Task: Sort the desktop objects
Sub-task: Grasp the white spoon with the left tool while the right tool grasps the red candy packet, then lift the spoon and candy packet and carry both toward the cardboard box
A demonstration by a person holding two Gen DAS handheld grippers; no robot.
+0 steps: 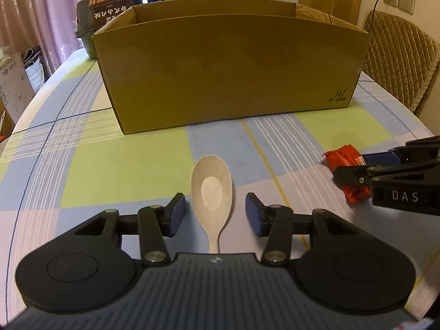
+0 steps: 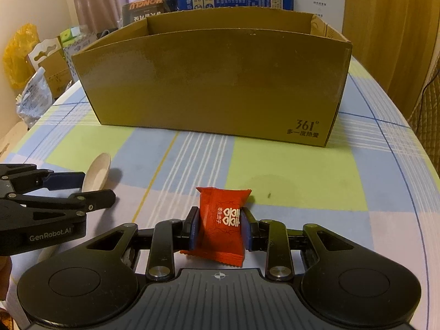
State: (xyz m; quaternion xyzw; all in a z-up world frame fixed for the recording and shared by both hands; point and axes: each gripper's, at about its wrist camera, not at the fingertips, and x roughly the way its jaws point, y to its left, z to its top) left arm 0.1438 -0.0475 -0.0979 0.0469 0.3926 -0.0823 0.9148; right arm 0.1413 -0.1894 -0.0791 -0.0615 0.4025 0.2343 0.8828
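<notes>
Orange candy packet [image 2: 221,227] sits pinched between the pads of my right hand-held gripper [image 2: 219,228], low over the checked worktop [image 2: 302,187]. My left hand-held gripper [image 1: 215,211] is spread wide around the pale wooden spoon [image 1: 212,191], touching nothing. Both face the cardboard box [image 1: 231,71] toward the worktop's far edge.

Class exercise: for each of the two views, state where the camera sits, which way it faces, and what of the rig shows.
Left wrist: on the left hand-held gripper, facing the cardboard box; its open fingers straddle the spoon.
Right wrist: on the right hand-held gripper, facing the same box; fingers shut on the red packet.
Shared: box, spoon, packet, checked tablecloth, each other's gripper.
</notes>
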